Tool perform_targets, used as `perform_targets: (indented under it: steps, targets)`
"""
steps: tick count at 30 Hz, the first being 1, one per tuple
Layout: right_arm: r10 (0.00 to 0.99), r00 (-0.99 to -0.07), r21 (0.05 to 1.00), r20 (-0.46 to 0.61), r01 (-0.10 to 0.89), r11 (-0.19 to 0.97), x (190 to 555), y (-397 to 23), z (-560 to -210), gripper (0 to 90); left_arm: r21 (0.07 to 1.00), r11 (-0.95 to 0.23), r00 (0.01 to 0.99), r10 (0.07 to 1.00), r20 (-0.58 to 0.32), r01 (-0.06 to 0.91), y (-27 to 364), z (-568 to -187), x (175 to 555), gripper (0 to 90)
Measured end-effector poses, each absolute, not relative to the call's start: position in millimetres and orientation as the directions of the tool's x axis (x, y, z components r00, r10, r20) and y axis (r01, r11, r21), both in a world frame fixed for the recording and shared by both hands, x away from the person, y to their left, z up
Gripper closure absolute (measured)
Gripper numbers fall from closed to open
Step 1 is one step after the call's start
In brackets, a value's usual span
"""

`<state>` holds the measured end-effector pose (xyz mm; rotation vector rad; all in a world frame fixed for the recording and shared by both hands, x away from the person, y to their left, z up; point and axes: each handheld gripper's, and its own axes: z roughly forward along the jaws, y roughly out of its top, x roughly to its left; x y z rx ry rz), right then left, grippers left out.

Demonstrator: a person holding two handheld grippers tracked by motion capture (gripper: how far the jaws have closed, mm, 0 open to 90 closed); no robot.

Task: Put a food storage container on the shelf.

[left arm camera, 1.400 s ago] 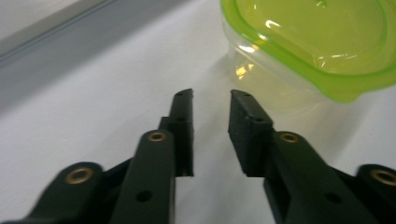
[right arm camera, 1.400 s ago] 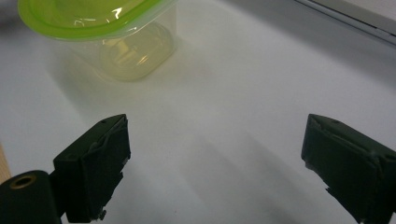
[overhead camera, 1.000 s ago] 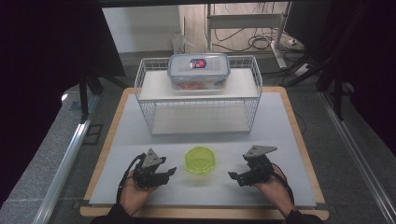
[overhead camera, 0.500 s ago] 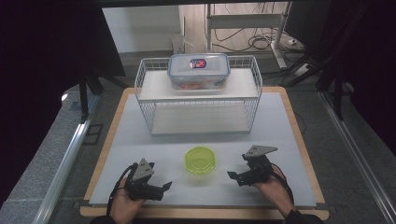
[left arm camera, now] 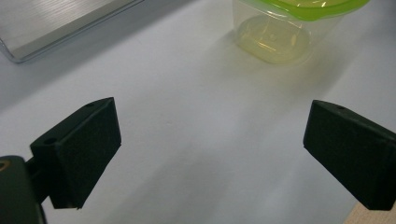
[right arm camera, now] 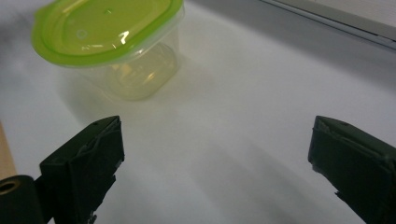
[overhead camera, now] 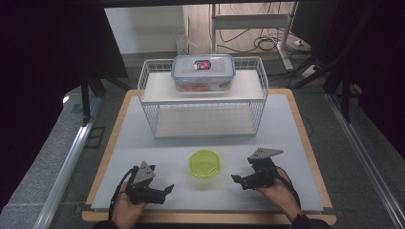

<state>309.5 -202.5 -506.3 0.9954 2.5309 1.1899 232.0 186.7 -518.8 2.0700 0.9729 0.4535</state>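
A small clear container with a lime-green lid (overhead camera: pixel 204 163) stands on the white mat between my two grippers. My left gripper (overhead camera: pixel 165 192) lies near the front edge, left of the container. Its jaws have just been opening and now stand wide apart with nothing between them. In the left gripper view the left gripper (left arm camera: pixel 210 154) looks over bare mat, with the container (left arm camera: pixel 285 28) ahead to the right. My right gripper (overhead camera: pixel 237 180) rests to the right of the container, open and empty. The right gripper view has the right gripper (right arm camera: pixel 215 168) apart from the container (right arm camera: pixel 112 42).
A white wire rack (overhead camera: pixel 143 81) stands at the back of the mat, with a clear lidded box (overhead camera: pixel 203 71) holding something orange on its top shelf. The mat (overhead camera: pixel 143 143) lies on a wooden board. Dark floor and cables surround the table.
The left gripper has drawn back a little toward the near edge, away from the container, and its jaws have spread wider. The right gripper and the container have stayed put.
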Motion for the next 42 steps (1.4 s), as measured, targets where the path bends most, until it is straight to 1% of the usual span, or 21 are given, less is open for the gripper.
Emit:
perform_targets:
  steps: [2, 6, 9, 12, 16, 19, 20, 23, 26, 31, 34, 35, 36, 38, 39, 40, 41, 42]
  targets:
    - [0.639, -0.756, 0.74, 0.141, 0.509, 0.44, 310, -202, -504, 2.3, 0.777, -0.4, 0.643, 0.766, -0.007, 0.486, 187, -519, 232, 4.0]
    - [0.636, -0.756, 0.733, 0.152, 0.518, 0.441, 311, -200, -500, 2.7, 0.771, -0.411, 0.644, 0.765, 0.002, 0.486, 186, -519, 232, 4.1]
    - [0.629, -0.755, 0.73, 0.184, 0.534, 0.427, 312, -199, -496, 8.0, 0.771, -0.413, 0.642, 0.767, 0.006, 0.485, 187, -519, 232, 4.4]
    - [0.616, -0.761, 0.729, 0.201, 0.537, 0.424, 313, -196, -491, 16.3, 0.769, -0.412, 0.64, 0.769, 0.006, 0.488, 187, -519, 232, 4.7]
    - [0.602, -0.767, 0.731, 0.224, 0.54, 0.417, 315, -189, -486, 24.5, 0.765, -0.419, 0.641, 0.767, 0.009, 0.49, 186, -520, 232, 4.9]
    - [0.601, -0.761, 0.738, 0.244, 0.548, 0.394, 317, -186, -484, 26.2, 0.762, -0.42, 0.642, 0.767, 0.009, 0.492, 186, -520, 232, 5.0]
    - [0.599, -0.754, 0.737, 0.269, 0.562, 0.376, 319, -184, -482, 28.3, 0.762, -0.42, 0.641, 0.767, 0.008, 0.493, 186, -520, 232, 5.1]
    - [0.594, -0.754, 0.74, 0.281, 0.564, 0.367, 321, -181, -481, 30.4, 0.763, -0.418, 0.641, 0.768, 0.006, 0.494, 187, -520, 233, 5.1]
    - [0.578, -0.75, 0.73, 0.322, 0.585, 0.352, 325, -177, -481, 33.4, 0.761, -0.414, 0.639, 0.769, -0.001, 0.499, 187, -521, 233, 5.2]
    - [0.565, -0.751, 0.711, 0.342, 0.6, 0.366, 332, -163, -481, 39.2, 0.759, -0.417, 0.64, 0.768, -0.001, 0.501, 187, -521, 233, 5.4]
    - [0.56, -0.745, 0.692, 0.363, 0.618, 0.374, 337, -155, -484, 42.1, 0.758, -0.417, 0.64, 0.768, -0.001, 0.501, 187, -521, 233, 5.5]
    - [0.563, -0.733, 0.672, 0.381, 0.638, 0.375, 340, -152, -487, 43.9, 0.757, -0.418, 0.641, 0.768, -0.002, 0.502, 187, -521, 234, 5.5]
    - [0.563, -0.733, 0.672, 0.381, 0.638, 0.375, 340, -152, -487, 43.9, 0.756, -0.418, 0.641, 0.767, -0.003, 0.504, 187, -522, 234, 5.5]
    - [0.559, -0.712, 0.644, 0.424, 0.672, 0.366, 346, -149, -491, 46.3, 0.754, -0.419, 0.642, 0.767, -0.005, 0.506, 187, -522, 234, 5.6]
    - [0.559, -0.712, 0.644, 0.424, 0.672, 0.366, 346, -149, -491, 46.3, 0.753, -0.419, 0.642, 0.766, -0.006, 0.508, 187, -522, 234, 5.6]
    - [0.556, -0.697, 0.625, 0.453, 0.693, 0.36, 350, -148, -495, 49.1, 0.753, -0.42, 0.643, 0.766, -0.006, 0.507, 187, -523, 234, 5.6]
    - [0.556, -0.697, 0.625, 0.453, 0.693, 0.36, 350, -148, -495, 49.1, 0.751, -0.422, 0.644, 0.765, -0.006, 0.507, 186, -523, 234, 5.6]
    - [0.55, -0.687, 0.613, 0.475, 0.707, 0.353, 352, -148, -496, 50.6, 0.751, -0.422, 0.644, 0.765, -0.006, 0.508, 186, -523, 234, 5.6]
